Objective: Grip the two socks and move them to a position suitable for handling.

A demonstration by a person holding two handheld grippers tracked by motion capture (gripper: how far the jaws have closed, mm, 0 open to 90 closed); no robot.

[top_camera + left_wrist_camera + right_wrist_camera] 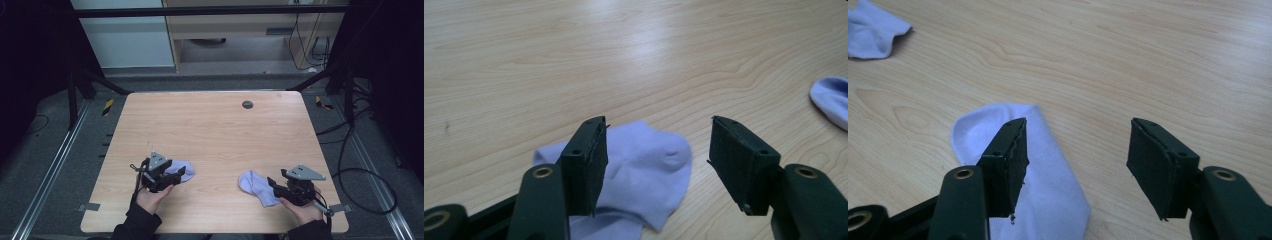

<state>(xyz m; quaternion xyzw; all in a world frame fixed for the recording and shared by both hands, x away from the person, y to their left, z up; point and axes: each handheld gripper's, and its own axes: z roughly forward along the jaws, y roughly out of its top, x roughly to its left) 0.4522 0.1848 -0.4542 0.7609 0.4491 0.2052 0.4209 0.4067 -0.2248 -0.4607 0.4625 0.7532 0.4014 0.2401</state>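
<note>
Both the left gripper and right gripper hover spread wide, seemingly untouching, each over its own lilac sock.

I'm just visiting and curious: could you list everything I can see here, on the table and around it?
Socks: 2, pale lilac, one sock near the table's front left, the other sock near the front right, lying apart.
Table: 1, light wood, centre.
Round plug: 1, dark grey, far side of the tabletop.
Cables: several, black, on the floor at the right.
Left gripper: 1, black, jaws open over the left sock.
Right gripper: 1, black, jaws open over the right sock.
Hands: 2, at the front edge, dark sleeves.
</note>
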